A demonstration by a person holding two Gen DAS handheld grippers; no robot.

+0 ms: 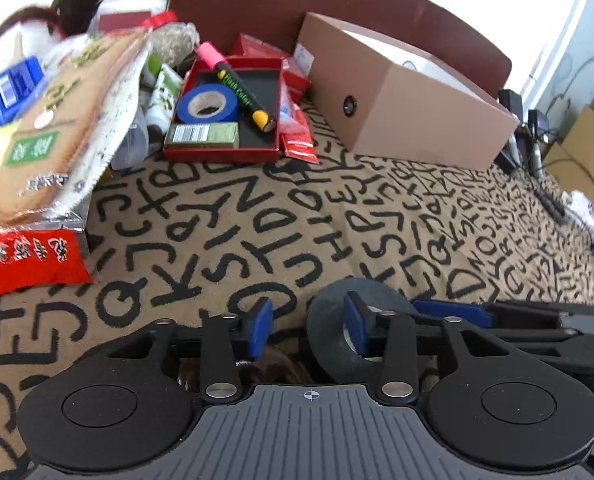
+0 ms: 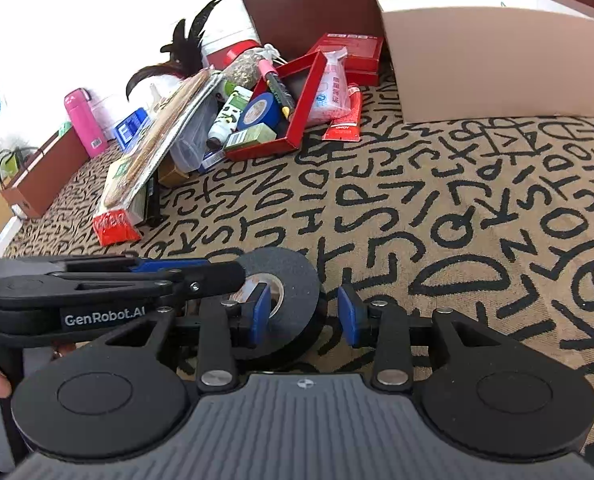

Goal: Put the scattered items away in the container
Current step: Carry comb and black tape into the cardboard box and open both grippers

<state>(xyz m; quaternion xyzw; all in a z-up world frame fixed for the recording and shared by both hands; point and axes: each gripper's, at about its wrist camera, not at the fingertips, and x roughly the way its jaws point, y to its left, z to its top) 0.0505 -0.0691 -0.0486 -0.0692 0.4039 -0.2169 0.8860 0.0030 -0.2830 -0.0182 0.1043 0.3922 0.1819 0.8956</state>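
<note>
Tape roll, lying well short of the red tray at the surface's far edge, could skid: my left gripper straddles its wall unclamped, and I cannot tell whether my right gripper pinches it.

1. The letter-patterned cloth lies bare between the red tray and the near edge.
2. Left of the tray, a snack packet overhangs.
3. Right of it, a cardboard box blocks passage.
</note>
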